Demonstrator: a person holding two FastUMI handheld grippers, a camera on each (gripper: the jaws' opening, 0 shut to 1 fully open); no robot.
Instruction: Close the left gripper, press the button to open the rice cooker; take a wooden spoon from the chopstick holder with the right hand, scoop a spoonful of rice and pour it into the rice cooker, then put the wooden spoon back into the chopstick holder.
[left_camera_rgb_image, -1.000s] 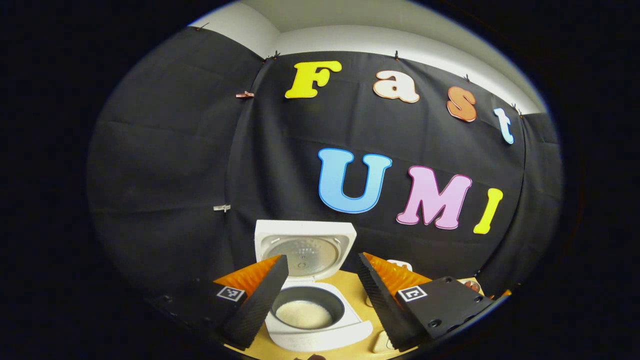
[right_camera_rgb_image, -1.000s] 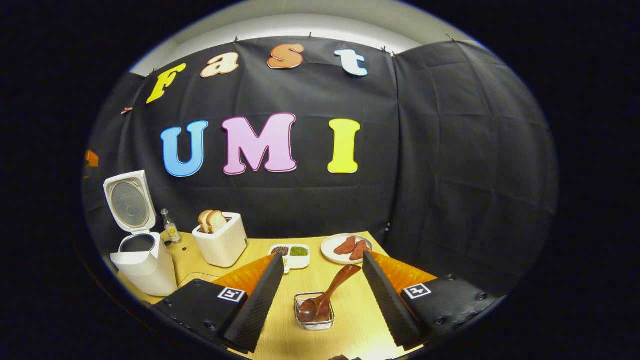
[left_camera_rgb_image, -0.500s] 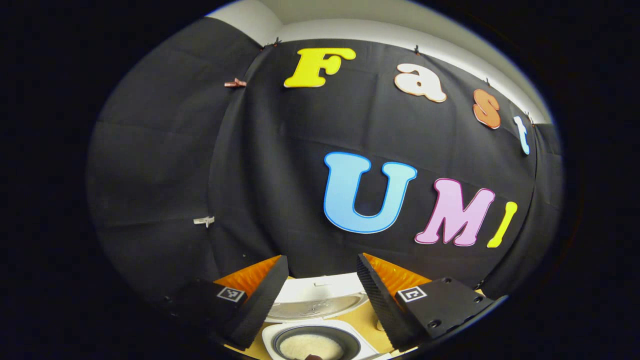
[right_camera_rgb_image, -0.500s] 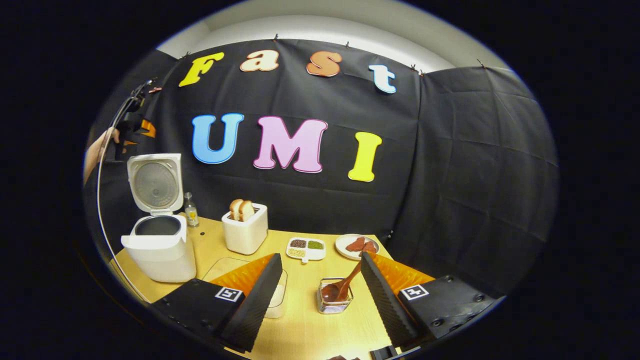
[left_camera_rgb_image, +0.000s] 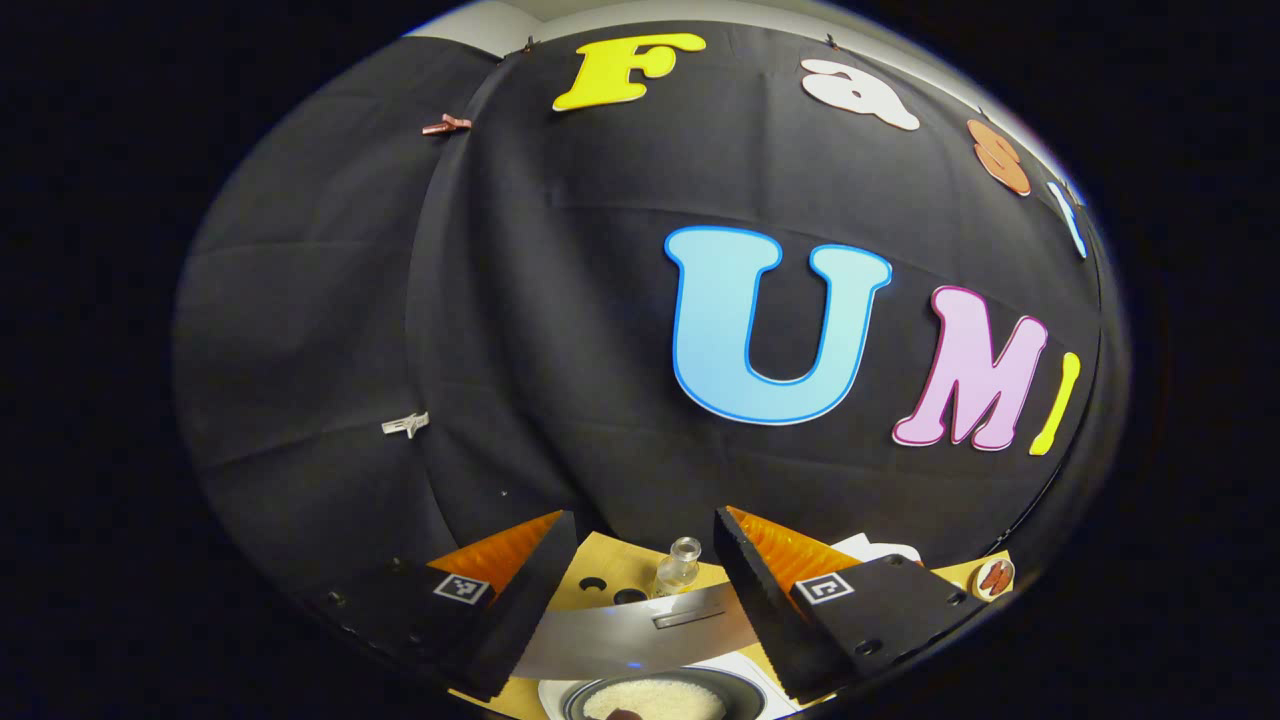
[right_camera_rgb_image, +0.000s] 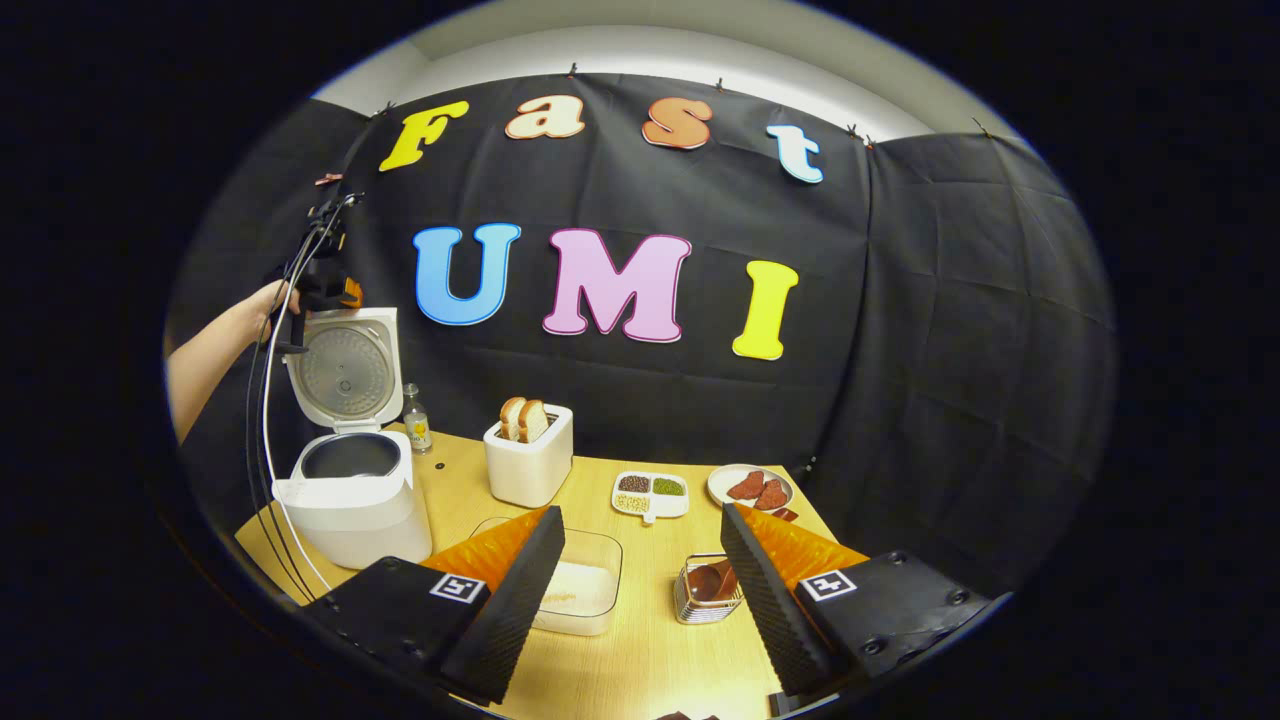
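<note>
**Right gripper view: spoon in holder, clean exit left to make**

Far left in the right gripper view: hand (right_camera_rgb_image: 262, 305) holding the left gripper (right_camera_rgb_image: 325, 290) high, just beside the top edge of the raised lid (right_camera_rgb_image: 345, 370). From the left gripper view, jaws of that gripper (left_camera_rgb_image: 645, 514) spread wide, nothing between them, looking down past the lid's rim (left_camera_rgb_image: 630, 630) onto rice (left_camera_rgb_image: 655, 700) in the pot. Below the lid, cooker (right_camera_rgb_image: 350, 500) standing open at the left edge of the table (right_camera_rgb_image: 650, 650). Further right: bottle (right_camera_rgb_image: 415, 425), toaster (right_camera_rgb_image: 528, 465), clear rice box (right_camera_rgb_image: 585, 590). Right of the box, holder (right_camera_rgb_image: 705, 590) with the spoon (right_camera_rgb_image: 712, 580) inside, handle hidden behind a finger. Right gripper (right_camera_rgb_image: 640, 512) agape and empty, holder sitting just by its right finger.

Judged near done: rice in the pot, spoon home. Only withdrawal left, probably.

- Lift the left gripper up and away from the lid; avoid brushing the top edge, or risk tipping the lid shut.
- Mind the cable hanging beside the cooker; keep from snagging.
- Draw the right gripper straight back, jaws wide, clear of holder and box.
- Avoid sweeping sideways near the spoon.
</note>
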